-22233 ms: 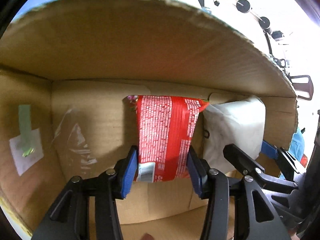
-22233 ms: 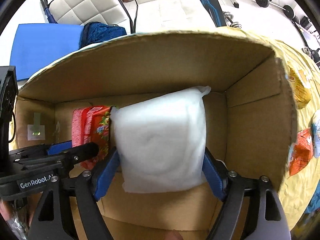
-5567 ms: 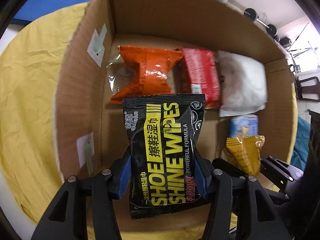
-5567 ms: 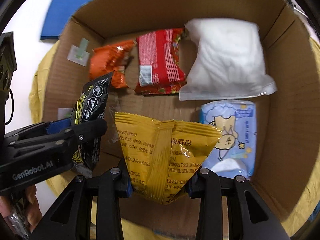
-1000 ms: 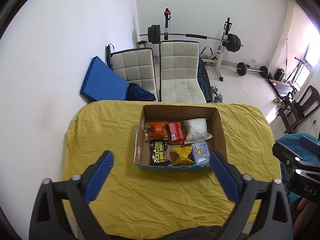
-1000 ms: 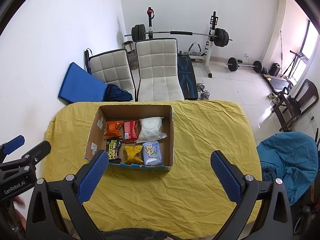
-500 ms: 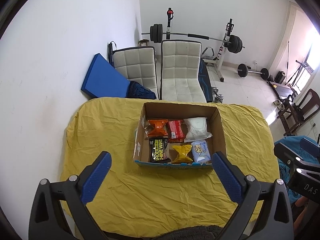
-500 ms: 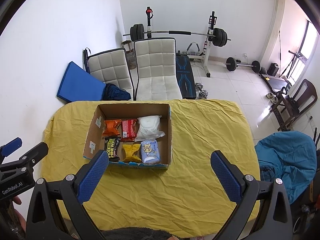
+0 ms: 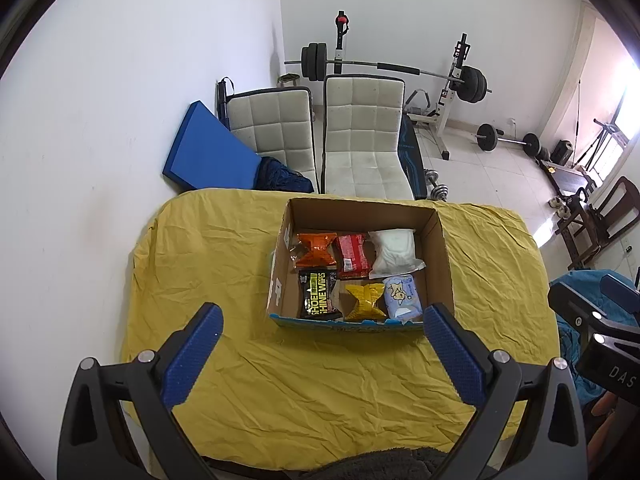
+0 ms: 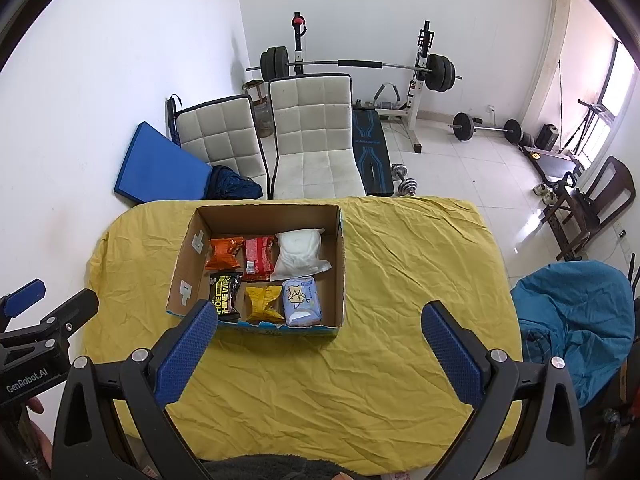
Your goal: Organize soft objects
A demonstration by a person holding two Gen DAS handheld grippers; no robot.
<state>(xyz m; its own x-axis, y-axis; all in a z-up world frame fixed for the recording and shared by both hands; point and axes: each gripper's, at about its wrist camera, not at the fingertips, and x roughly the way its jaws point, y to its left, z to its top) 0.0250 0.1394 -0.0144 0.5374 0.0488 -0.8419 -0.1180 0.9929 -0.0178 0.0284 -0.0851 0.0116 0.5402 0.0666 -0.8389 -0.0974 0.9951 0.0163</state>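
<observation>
Hovering high over the wrinkled yellow tablecloth [image 9: 224, 248], left gripper [image 9: 320, 334] and right gripper [image 10: 318, 330] both spread wide, grasping nothing. Sitting packed in the open brown cardboard box [image 9: 442, 248]: six soft packets in two rows, black shoe-wipes pouch [image 9: 318, 294] front-left. Showing only in the right wrist view: crumpled teal fabric [image 10: 576, 320] beside the table.

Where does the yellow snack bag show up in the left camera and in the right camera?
Left wrist view: yellow snack bag, front row middle of the cardboard box, just right of centre.
Right wrist view: same bag, left of centre.
Shared landmark: the black wipes pack beside it.
</observation>
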